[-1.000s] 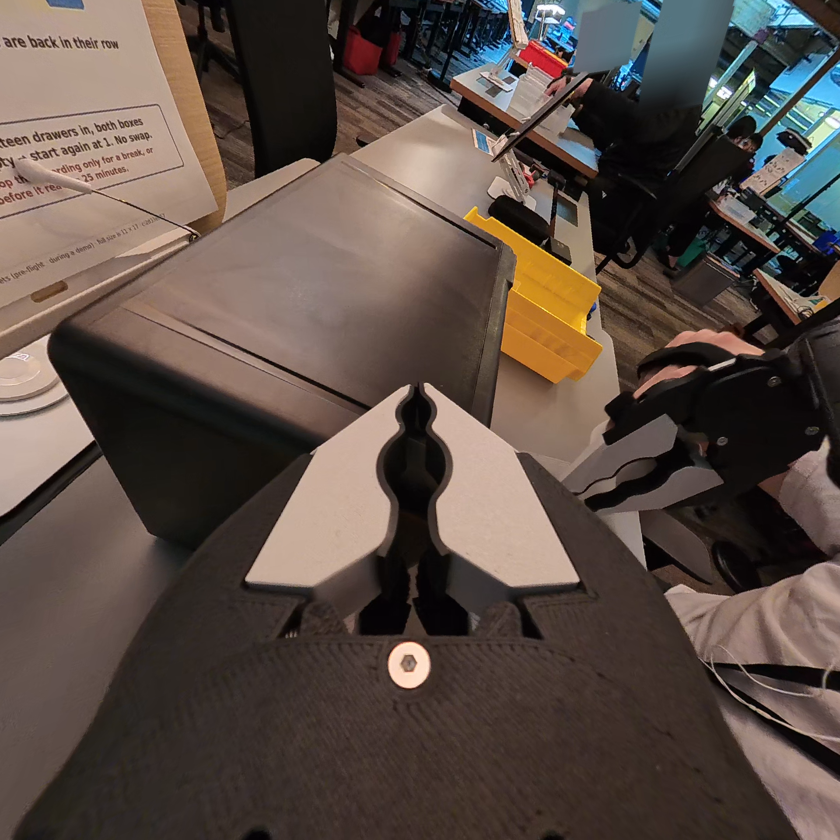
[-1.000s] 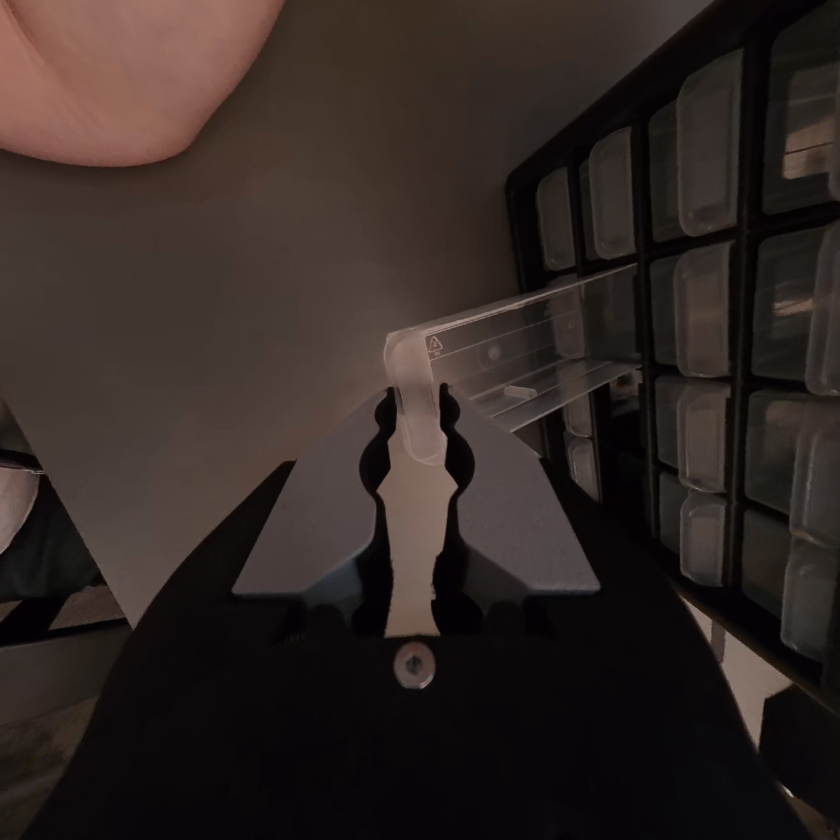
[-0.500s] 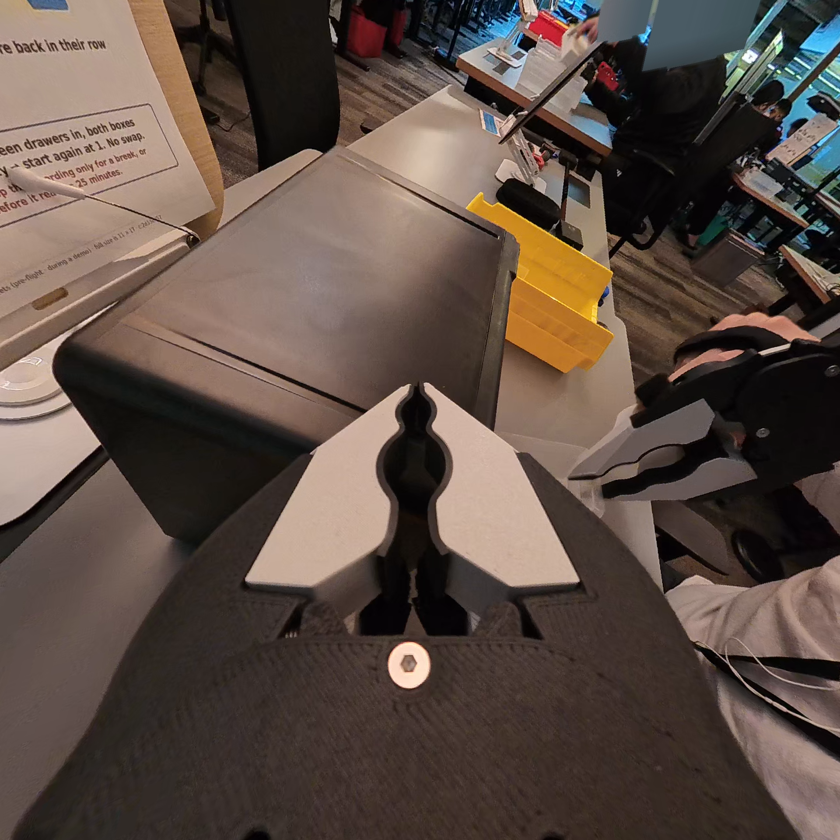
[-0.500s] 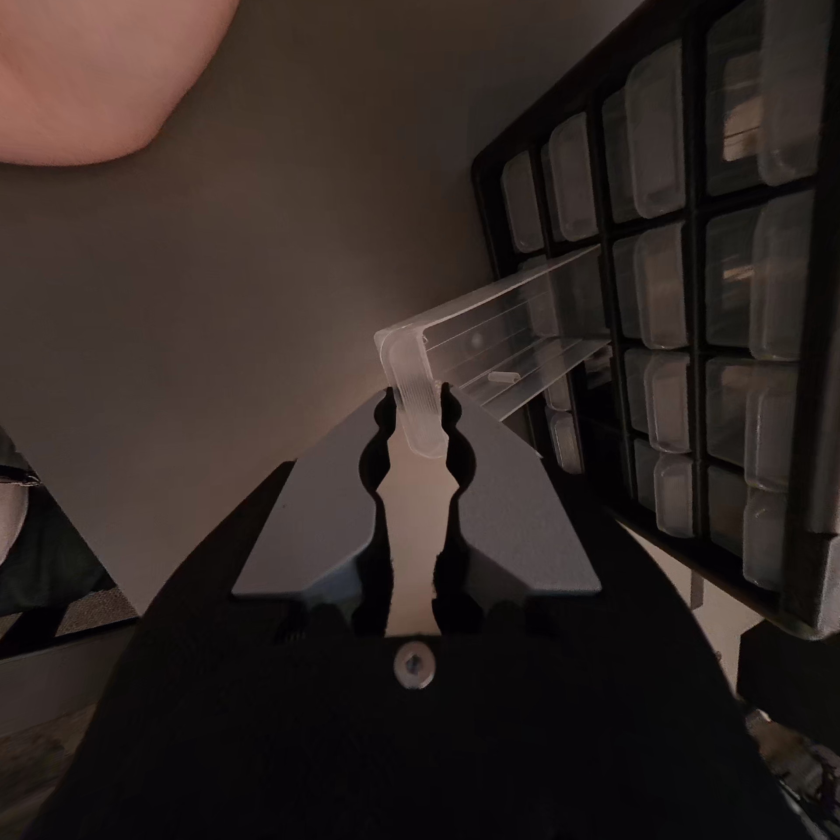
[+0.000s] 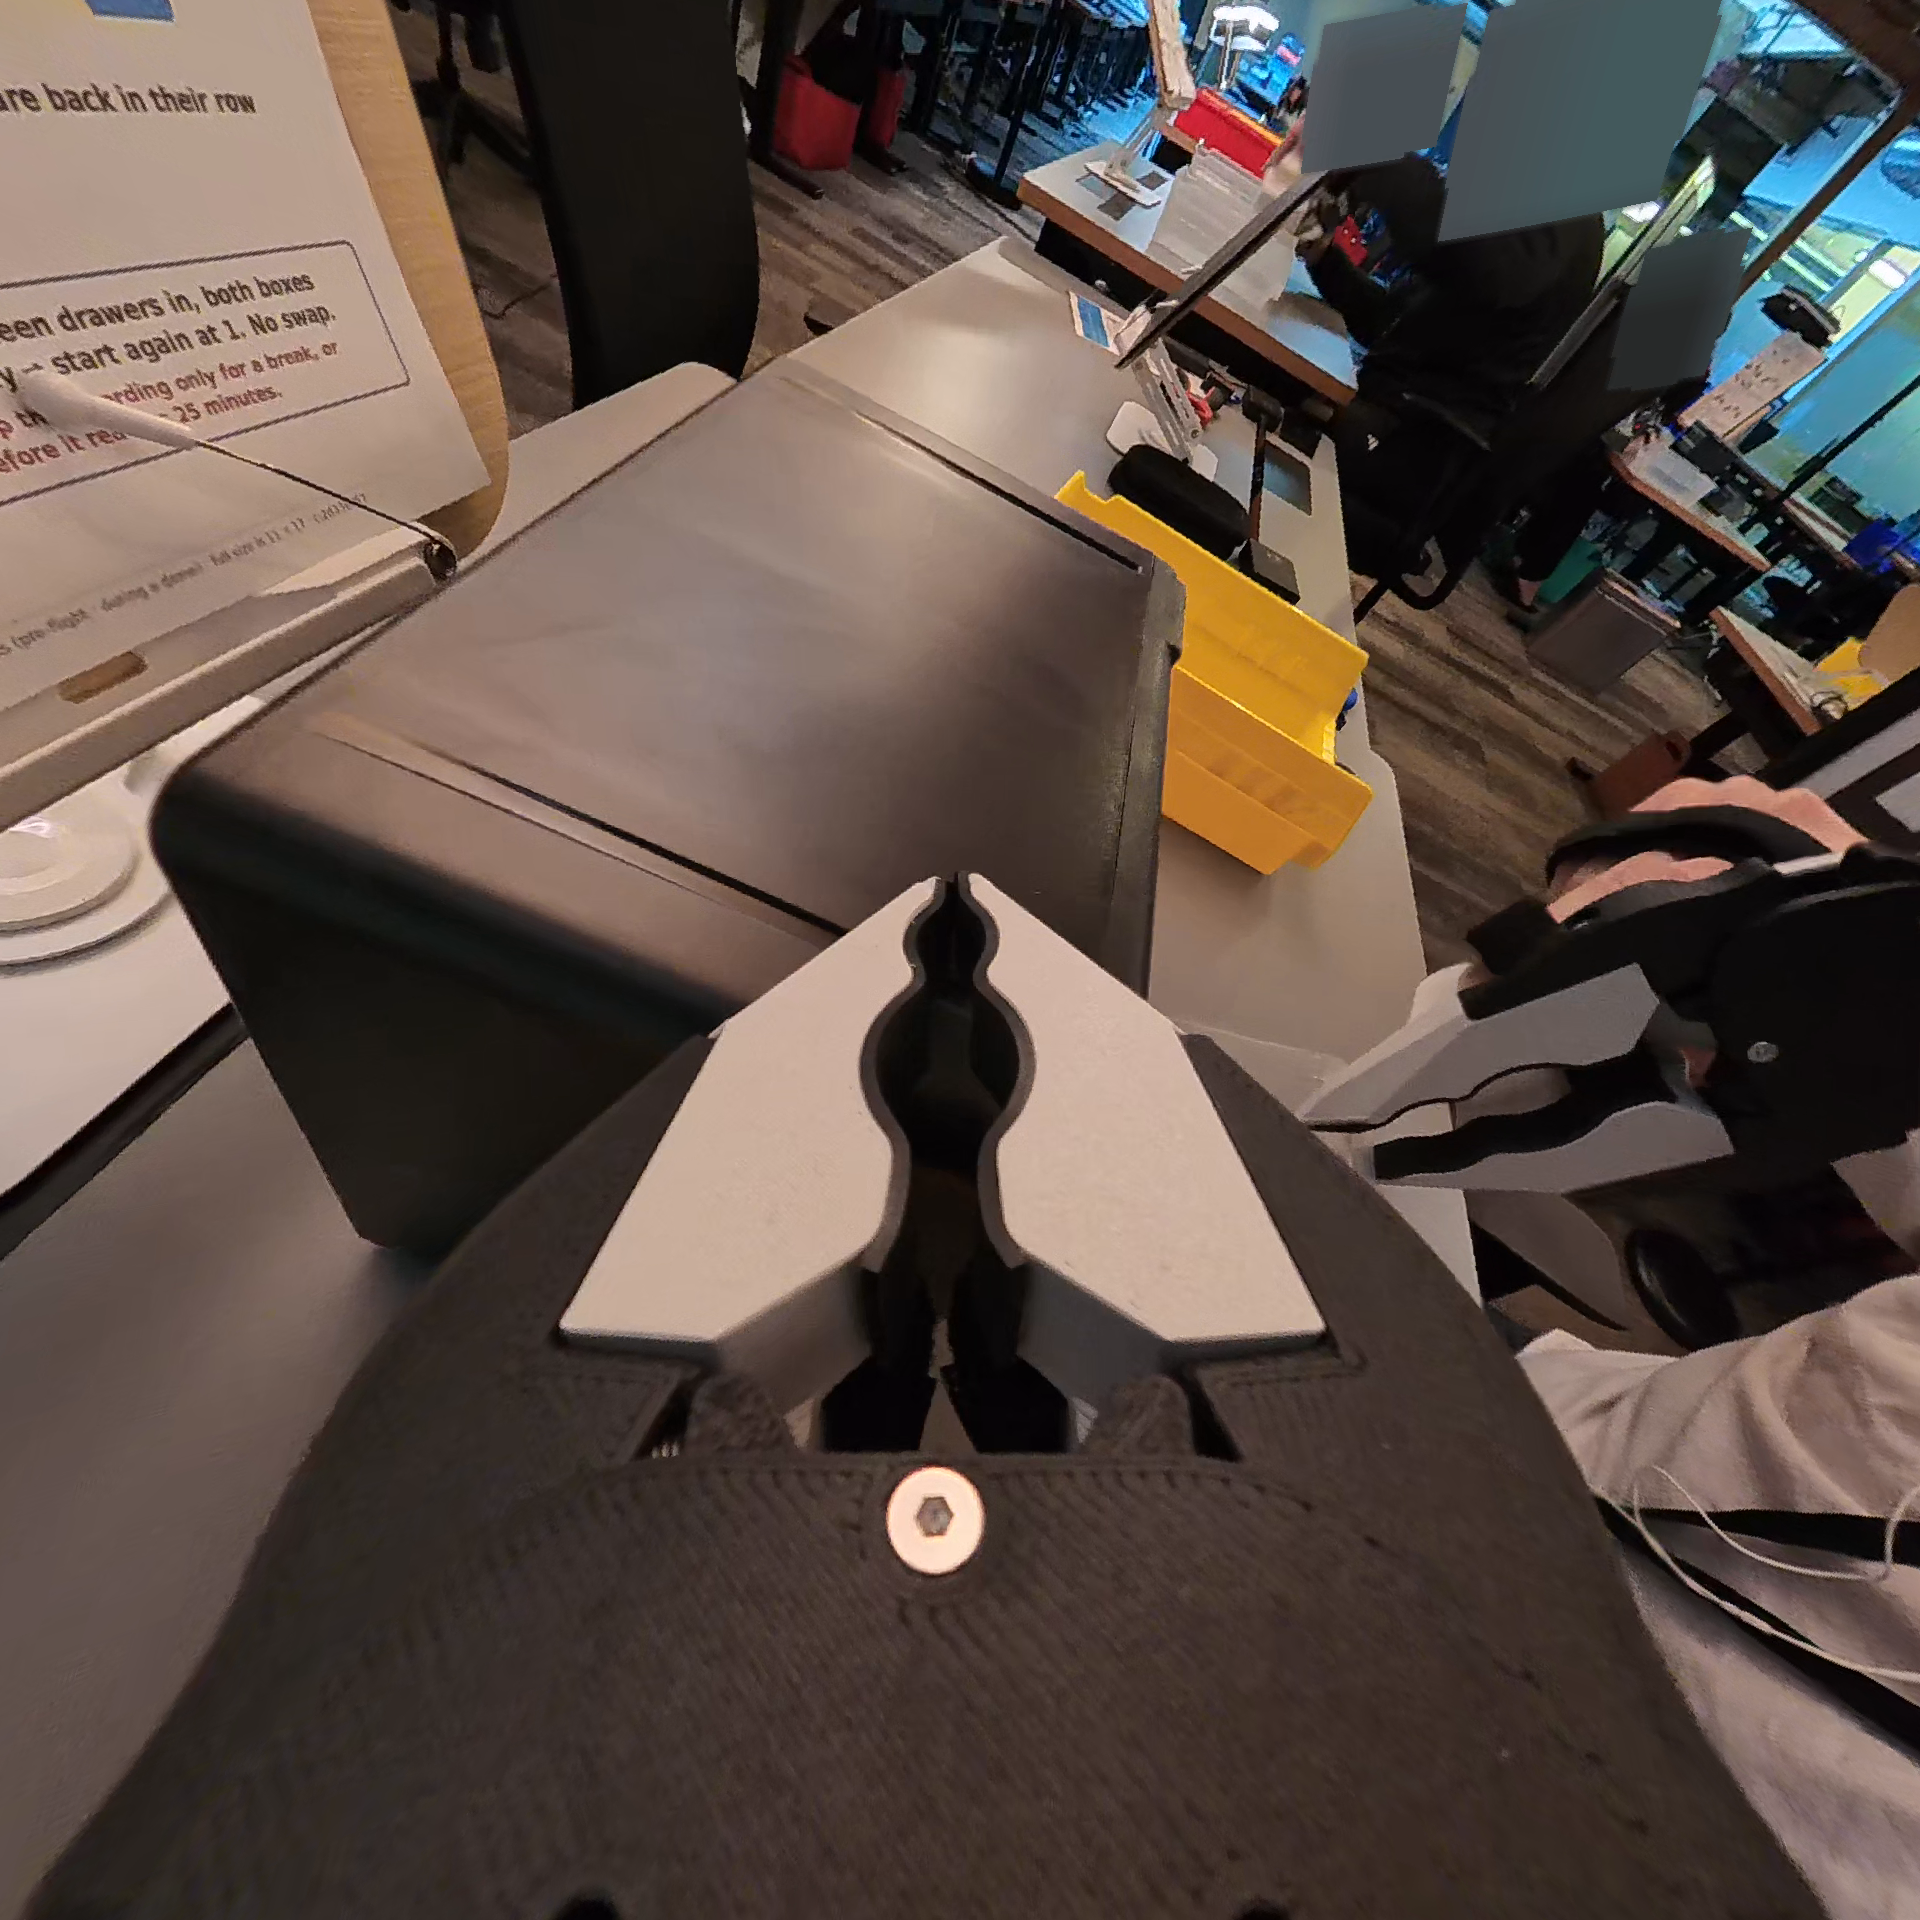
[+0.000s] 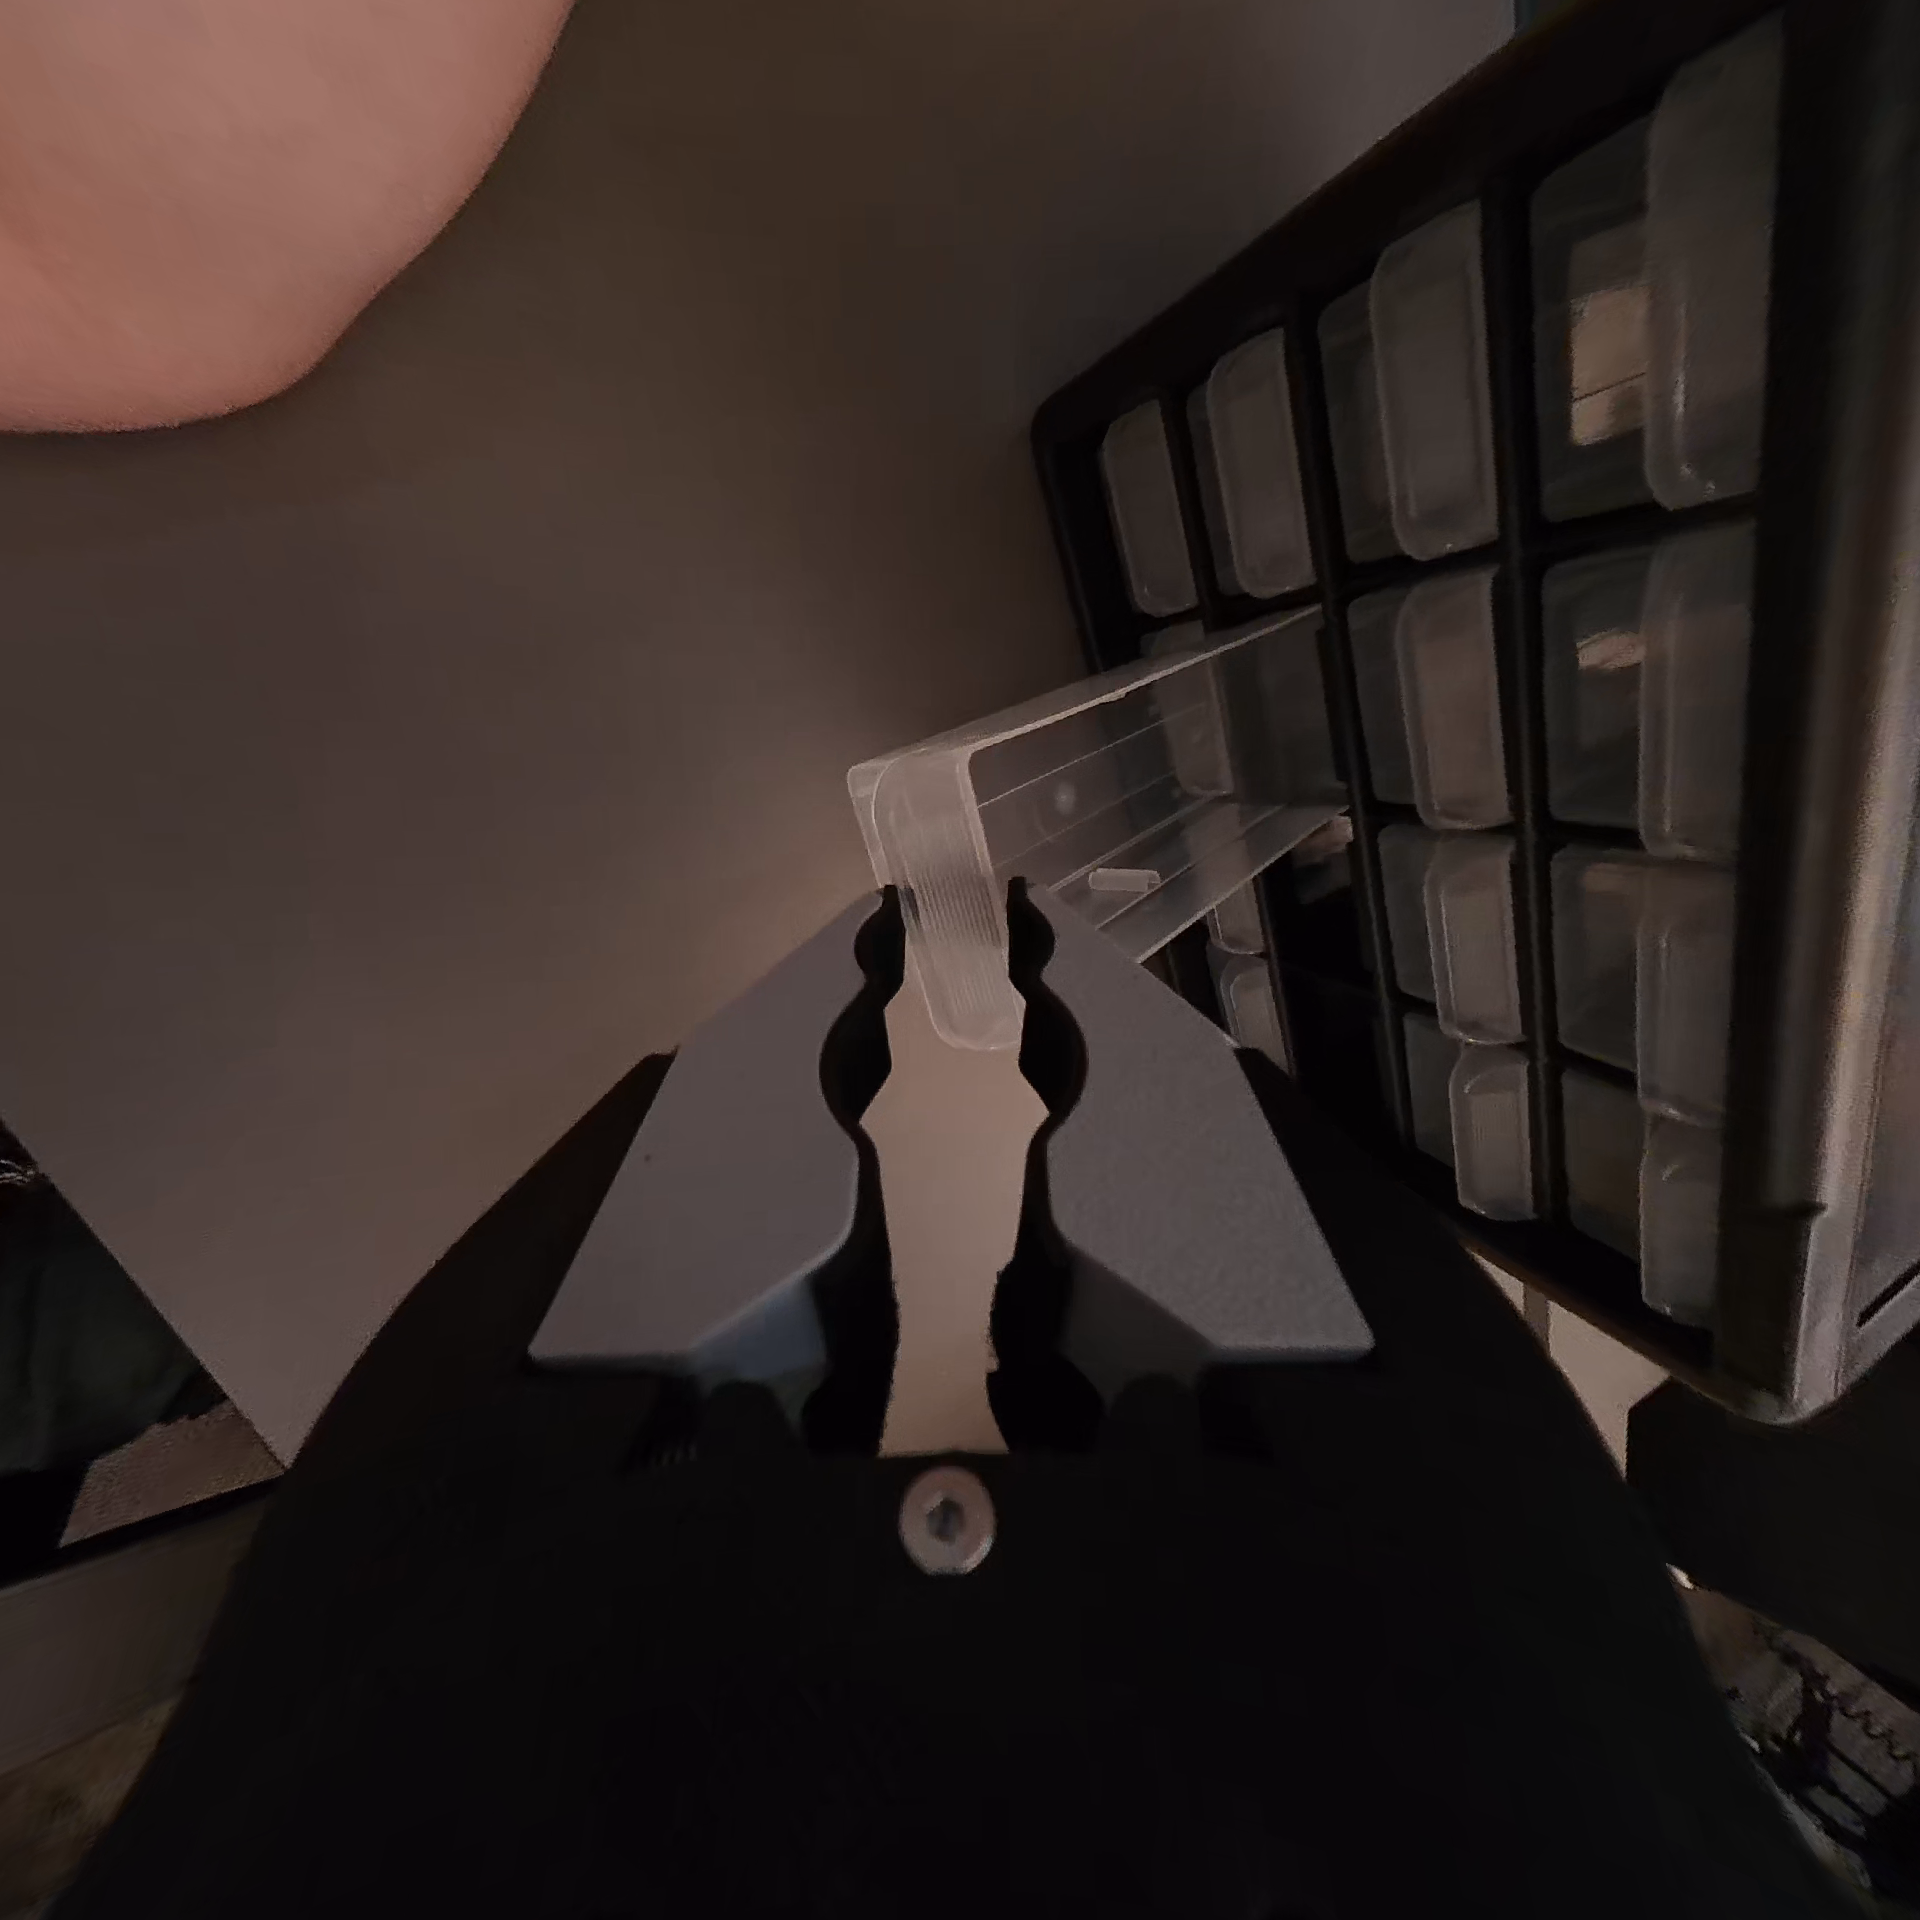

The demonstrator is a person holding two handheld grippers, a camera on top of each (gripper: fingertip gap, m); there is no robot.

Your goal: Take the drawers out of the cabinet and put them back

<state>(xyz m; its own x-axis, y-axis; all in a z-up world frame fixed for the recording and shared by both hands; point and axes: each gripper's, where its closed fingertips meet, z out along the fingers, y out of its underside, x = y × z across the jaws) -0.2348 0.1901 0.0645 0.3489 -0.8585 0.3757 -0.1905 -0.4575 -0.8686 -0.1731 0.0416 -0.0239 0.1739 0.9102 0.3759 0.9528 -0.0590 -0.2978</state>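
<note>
Two grippers are at work around one black cabinet. Far left in the left wrist view, a white printed sheet with black and red lettering leans on a stand; a white-tipped wire crosses in front of it. The left gripper sits at the cabinet's top rear edge, its grey fingertips pressed together on nothing. Beyond the cabinet's right edge lies a yellow bin on the grey table. Farthest right, the right gripper is held by a gloved hand.

In the right wrist view, the right gripper pinches the ribbed pull tab of a clear drawer, which juts most of the way out of its slot, its rear end still in the cabinet. Rows of clear drawers fill the slots to the right. No brand or label can be read on them.
</note>
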